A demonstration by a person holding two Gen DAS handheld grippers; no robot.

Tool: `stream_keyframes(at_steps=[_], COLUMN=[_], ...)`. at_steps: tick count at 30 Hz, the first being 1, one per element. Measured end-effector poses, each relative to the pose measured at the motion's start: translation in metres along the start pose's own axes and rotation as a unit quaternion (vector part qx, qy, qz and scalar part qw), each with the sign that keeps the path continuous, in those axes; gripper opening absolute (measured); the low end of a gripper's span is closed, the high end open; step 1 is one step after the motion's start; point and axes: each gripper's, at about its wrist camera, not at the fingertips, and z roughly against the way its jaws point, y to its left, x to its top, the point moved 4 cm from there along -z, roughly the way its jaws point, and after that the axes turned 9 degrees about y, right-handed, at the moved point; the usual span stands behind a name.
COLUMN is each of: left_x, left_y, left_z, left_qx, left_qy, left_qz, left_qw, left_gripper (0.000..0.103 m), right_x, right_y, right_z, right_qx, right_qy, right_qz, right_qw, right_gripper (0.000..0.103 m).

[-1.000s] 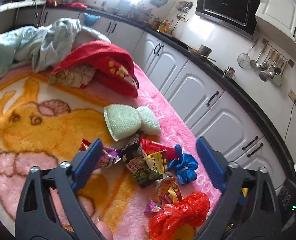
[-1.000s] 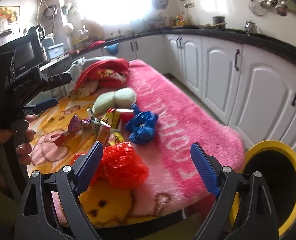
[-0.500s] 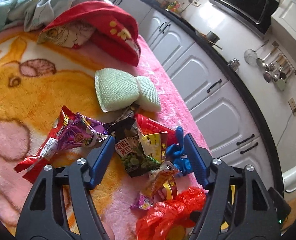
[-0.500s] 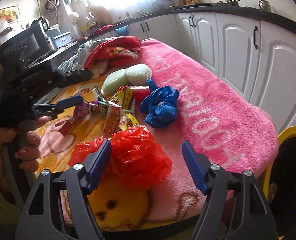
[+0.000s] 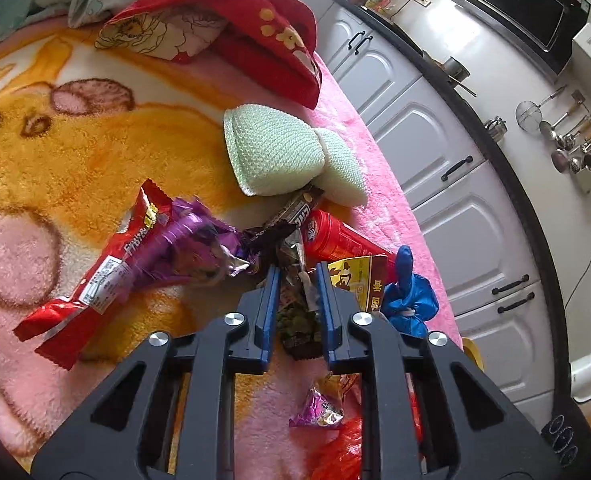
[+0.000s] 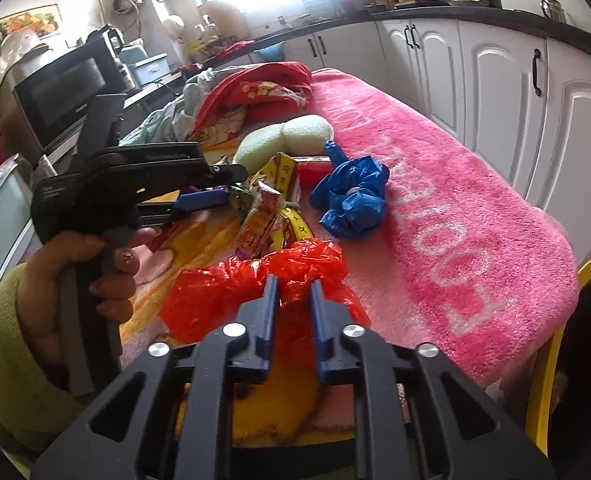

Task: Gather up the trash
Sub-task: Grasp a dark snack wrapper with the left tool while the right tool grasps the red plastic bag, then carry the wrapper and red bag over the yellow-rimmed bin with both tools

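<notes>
Pink blanket edge (image 6: 507, 312) lies bare beside red bag (image 6: 255, 284)

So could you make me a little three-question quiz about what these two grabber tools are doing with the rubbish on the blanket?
1. True or false: the right gripper is closed on the red plastic bag.
2. What is pinched by the left gripper?
A. the blue plastic bag
B. a dark snack wrapper
C. the green knitted slippers
3. Fill in: at the blanket's right end, in the right wrist view, the rim of the bin is coloured ____.

Key: 1 true, its jaws have just been closing on the bag. 2 B, those jaws have just been closing on the wrapper. 3 yellow.
</notes>
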Motion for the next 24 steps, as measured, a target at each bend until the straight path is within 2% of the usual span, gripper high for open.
stream_keyframes(at_steps=[4,12,24], left_x=[-0.002,-0.004,-0.018], left_y=[-0.003,-0.021,-0.058], left_z=[0.01,0.042,0.077], left_qx=[-0.008,-0.024,-0.026], left_qy=[-0.007,-0.035,-0.076], left_qz=[-0.006,-0.042,-0.112], left_qw=[0.9999,0.9982,0.9904], left_gripper=[0.004,0.003,0.003], right_x=[-0.003,-0.003,-0.001], right_y=[0.003,0.011,0.011], right_z=[0.008,0.03,0.064], right_qx=[0.005,0.006,-0.028], right_qy=[-0.007,-0.031,-0.075], right_qz=[0.007,0.02,0.02], right_qw=[1.0,0.999,0.997], right_gripper=[0.009,0.008,0.008])
